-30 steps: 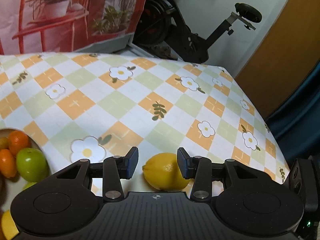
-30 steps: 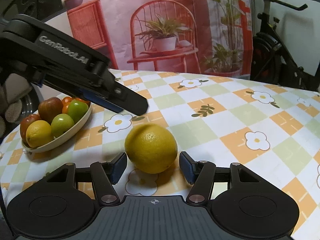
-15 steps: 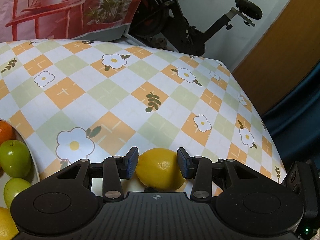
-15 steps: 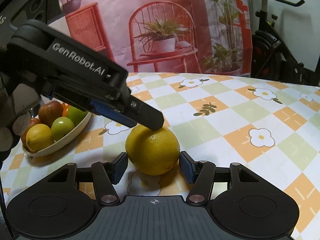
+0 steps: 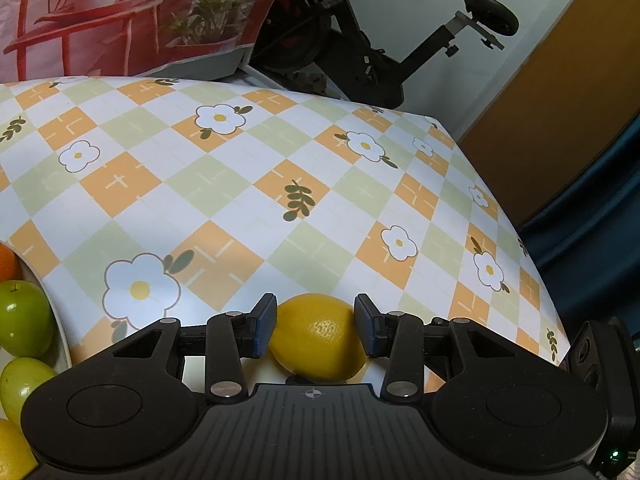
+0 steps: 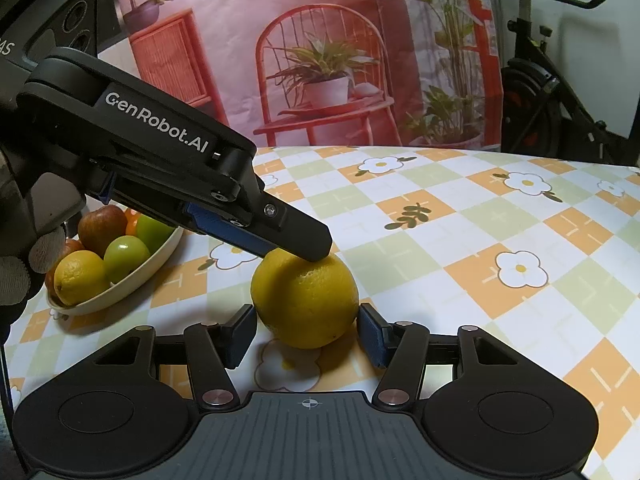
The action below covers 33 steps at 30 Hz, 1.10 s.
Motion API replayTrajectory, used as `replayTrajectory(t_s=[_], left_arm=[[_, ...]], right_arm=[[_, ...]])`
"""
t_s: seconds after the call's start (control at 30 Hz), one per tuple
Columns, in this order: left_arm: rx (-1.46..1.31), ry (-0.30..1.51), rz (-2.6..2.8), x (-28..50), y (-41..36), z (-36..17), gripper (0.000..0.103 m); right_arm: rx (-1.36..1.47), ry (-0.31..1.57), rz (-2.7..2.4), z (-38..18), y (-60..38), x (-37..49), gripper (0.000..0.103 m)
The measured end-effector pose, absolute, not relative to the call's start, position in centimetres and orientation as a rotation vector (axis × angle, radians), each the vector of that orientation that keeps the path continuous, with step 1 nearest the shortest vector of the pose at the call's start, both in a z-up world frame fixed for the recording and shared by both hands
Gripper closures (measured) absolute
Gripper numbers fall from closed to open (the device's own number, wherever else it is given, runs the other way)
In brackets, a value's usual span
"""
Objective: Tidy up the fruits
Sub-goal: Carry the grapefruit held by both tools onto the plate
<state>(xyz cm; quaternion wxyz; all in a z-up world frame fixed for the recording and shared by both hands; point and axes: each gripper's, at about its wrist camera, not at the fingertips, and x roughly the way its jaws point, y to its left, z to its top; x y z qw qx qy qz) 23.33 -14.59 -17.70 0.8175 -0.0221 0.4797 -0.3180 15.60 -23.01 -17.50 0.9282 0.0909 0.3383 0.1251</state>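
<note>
A yellow lemon lies on the checked tablecloth, also in the right wrist view. My left gripper is open with its blue pads on either side of the lemon, close to its sides. From the right wrist view the left gripper reaches in from the left over the lemon's top. My right gripper is open, its pads flanking the lemon's near side with small gaps. A cream oval bowl at the left holds a lemon, green fruits, a red apple and oranges.
The bowl's rim shows at the left edge of the left wrist view. The table's right edge drops off toward a dark curtain. An exercise bike and a printed backdrop stand behind the table.
My left gripper has moved forward and down so that the lemon now sits between its pads. The right gripper stays around the lemon's near side.
</note>
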Motion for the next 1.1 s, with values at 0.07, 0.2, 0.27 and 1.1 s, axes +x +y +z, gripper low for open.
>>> replayTrajectory(t_s=[0.07, 0.2, 0.27, 1.1], left_arm=[[-0.046, 1.021, -0.678, 23.3, -14.6, -17.7, 0.058], [-0.039, 1.017, -0.679, 23.2, -14.7, -17.7, 0.058], [-0.037, 1.015, -0.680, 23.1, -14.7, -17.7, 0.058], [-0.011, 0.968, -0.652, 21.6, -11.4, -15.1, 0.058]], right_arm=[[0.186, 0.693, 0.256, -17.5, -23.0, 15.5, 0.051], [0.187, 0.693, 0.257, -17.5, -23.0, 15.6, 0.051], [0.187, 0.693, 0.257, -17.5, -23.0, 15.5, 0.051], [0.209, 0.668, 0.367, -15.6, -21.1, 15.6, 0.052]])
